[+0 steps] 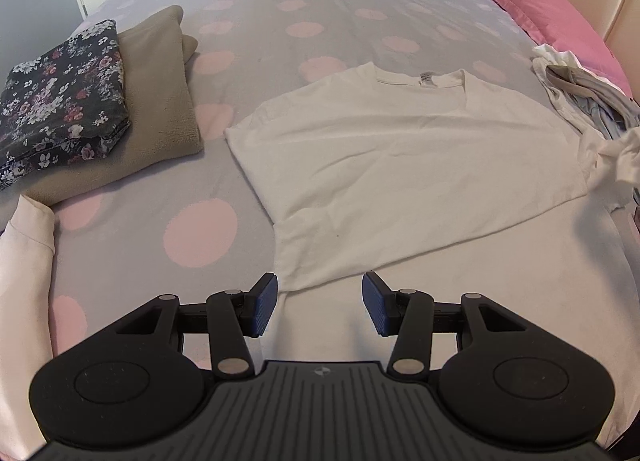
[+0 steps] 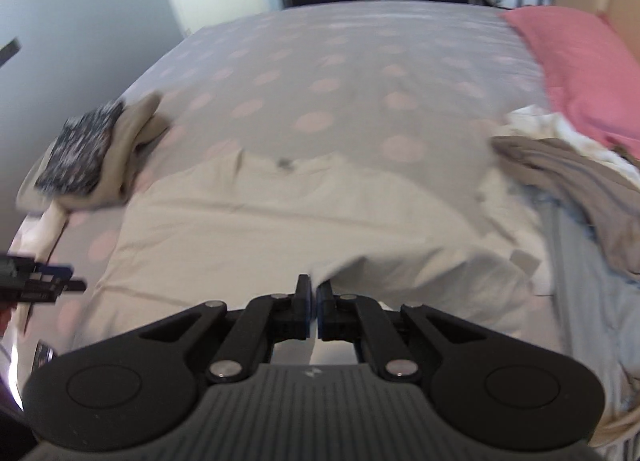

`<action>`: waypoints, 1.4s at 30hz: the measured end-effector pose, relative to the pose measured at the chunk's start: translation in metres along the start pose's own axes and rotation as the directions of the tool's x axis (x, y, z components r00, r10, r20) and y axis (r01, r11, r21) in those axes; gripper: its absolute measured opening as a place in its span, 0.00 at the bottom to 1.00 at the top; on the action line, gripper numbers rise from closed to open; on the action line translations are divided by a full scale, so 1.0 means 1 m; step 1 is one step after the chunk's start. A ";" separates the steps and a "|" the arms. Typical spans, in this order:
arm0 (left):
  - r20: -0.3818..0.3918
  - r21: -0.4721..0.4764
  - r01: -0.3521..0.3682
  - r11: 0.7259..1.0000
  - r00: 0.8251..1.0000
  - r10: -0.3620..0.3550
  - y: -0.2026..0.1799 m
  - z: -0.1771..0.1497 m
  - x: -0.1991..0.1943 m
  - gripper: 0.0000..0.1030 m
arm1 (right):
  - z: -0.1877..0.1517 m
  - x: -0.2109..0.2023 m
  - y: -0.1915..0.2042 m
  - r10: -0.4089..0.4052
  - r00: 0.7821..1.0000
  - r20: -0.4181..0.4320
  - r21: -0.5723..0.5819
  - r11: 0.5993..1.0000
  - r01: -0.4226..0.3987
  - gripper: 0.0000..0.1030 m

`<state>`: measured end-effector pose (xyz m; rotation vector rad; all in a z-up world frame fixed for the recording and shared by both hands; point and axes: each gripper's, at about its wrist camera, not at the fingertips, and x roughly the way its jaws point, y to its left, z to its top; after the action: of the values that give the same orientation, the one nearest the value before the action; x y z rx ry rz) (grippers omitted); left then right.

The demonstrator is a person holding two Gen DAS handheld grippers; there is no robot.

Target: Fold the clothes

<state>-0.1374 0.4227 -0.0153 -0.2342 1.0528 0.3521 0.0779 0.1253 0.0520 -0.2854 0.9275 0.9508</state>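
Note:
A white T-shirt [image 1: 400, 157] lies spread on the bed with its collar and label pointing away; one sleeve is bunched at the right. My left gripper [image 1: 320, 301] hangs open just above the shirt's near left corner, nothing between its blue pads [image 1: 264, 305]. In the blurred right wrist view the same T-shirt [image 2: 260, 221] fills the middle. My right gripper [image 2: 316, 289] is shut, and a ridge of the shirt's near edge rises into its fingertips. The left gripper [image 2: 44, 281] shows at that view's left edge.
The bed [image 1: 200, 233] has a grey cover with pink dots. A folded floral garment [image 1: 60, 101] rests on a folded tan one [image 1: 160, 93] at the left, a pale pink piece [image 1: 24, 261] nearer. Unfolded clothes [image 1: 580, 97] and a pink pillow [image 1: 552, 9] lie right.

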 end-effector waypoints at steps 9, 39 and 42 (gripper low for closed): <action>0.009 0.039 0.023 0.999 1.000 -0.024 -0.016 0.003 0.000 0.44 | -0.020 0.050 0.026 -0.006 0.992 -0.125 -0.073 0.997 -0.003 0.31; 0.128 0.806 0.032 0.591 0.966 -0.226 -0.263 -0.057 0.044 0.40 | -0.044 0.047 -0.101 -0.144 0.979 -0.142 0.163 0.973 0.166 0.35; 0.141 0.862 -0.019 0.506 0.969 -0.203 -0.282 -0.064 0.055 0.40 | -0.044 0.042 -0.116 -0.151 0.980 -0.130 0.198 0.965 0.175 0.38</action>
<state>-0.0534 0.1503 -0.0885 0.6613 0.8662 -0.2862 0.1563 0.0561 -0.0269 -0.2353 1.0823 0.6848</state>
